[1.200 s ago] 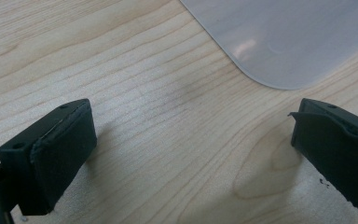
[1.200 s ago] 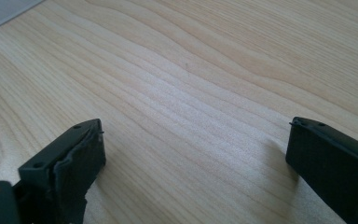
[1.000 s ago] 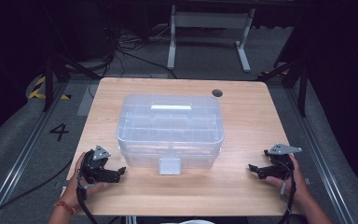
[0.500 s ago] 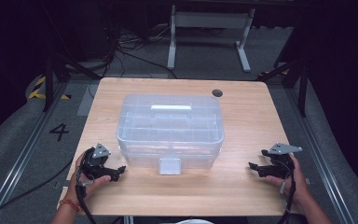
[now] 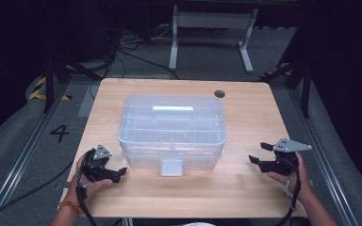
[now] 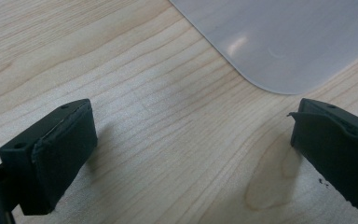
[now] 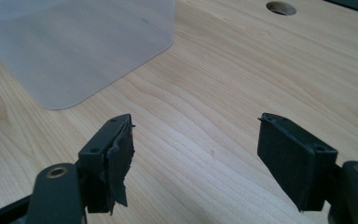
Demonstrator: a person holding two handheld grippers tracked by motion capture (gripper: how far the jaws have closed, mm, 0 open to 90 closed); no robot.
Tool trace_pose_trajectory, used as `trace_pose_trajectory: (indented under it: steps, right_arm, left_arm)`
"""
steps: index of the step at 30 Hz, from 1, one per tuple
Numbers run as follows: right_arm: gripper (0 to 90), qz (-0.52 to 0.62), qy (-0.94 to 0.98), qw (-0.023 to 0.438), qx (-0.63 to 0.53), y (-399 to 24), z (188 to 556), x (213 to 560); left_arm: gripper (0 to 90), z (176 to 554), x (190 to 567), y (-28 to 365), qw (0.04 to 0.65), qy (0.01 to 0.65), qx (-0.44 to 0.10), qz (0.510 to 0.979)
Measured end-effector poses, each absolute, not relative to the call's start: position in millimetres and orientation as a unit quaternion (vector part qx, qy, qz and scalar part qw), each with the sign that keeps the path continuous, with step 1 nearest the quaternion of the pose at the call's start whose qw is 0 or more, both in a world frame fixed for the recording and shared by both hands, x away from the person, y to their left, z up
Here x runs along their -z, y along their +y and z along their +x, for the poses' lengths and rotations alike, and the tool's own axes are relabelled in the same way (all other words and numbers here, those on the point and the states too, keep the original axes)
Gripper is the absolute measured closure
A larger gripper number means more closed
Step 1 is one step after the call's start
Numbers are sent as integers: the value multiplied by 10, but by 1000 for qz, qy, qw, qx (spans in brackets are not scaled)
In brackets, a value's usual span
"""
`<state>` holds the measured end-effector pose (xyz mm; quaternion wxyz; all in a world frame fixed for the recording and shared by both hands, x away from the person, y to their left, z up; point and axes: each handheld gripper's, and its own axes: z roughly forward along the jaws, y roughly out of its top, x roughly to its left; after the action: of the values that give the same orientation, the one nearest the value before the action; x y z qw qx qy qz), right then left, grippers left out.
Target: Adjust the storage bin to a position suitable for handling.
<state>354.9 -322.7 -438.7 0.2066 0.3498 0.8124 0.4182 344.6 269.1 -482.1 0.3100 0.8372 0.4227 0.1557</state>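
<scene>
A clear plastic storage box (image 5: 172, 127) with a closed lid and a front latch (image 5: 171, 167) stands mid-table. My left gripper (image 5: 118, 174) rests on the wood at the box's front left corner, open, its jaws pointing right. In the left gripper view the jaws (image 6: 191, 121) stand wide over bare wood, with the box corner (image 6: 279, 42) ahead. My right gripper (image 5: 258, 153) hovers to the right of the box, pointing left. Its jaws (image 7: 196, 128) have just been closing a little but remain open with nothing between them. The box (image 7: 74, 46) lies ahead to their left.
The wooden table (image 5: 245, 188) has a round cable hole (image 5: 219, 93) at the back right, seen as well in the right gripper view (image 7: 280, 7). Dark floor, cables and a metal stand (image 5: 212, 21) lie beyond the far edge.
The right hand has lifted its gripper slightly off the table. The left gripper and the box have not moved.
</scene>
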Motion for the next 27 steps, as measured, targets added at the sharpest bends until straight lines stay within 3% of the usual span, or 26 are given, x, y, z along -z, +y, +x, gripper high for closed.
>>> trace_pose_trajectory:
  steps: [27]
  right_arm:
    - [315,276,816,244,-446,-2637,3889,3510]
  left_arm:
    - [7,3452,4824,2688,312,422,-157,836]
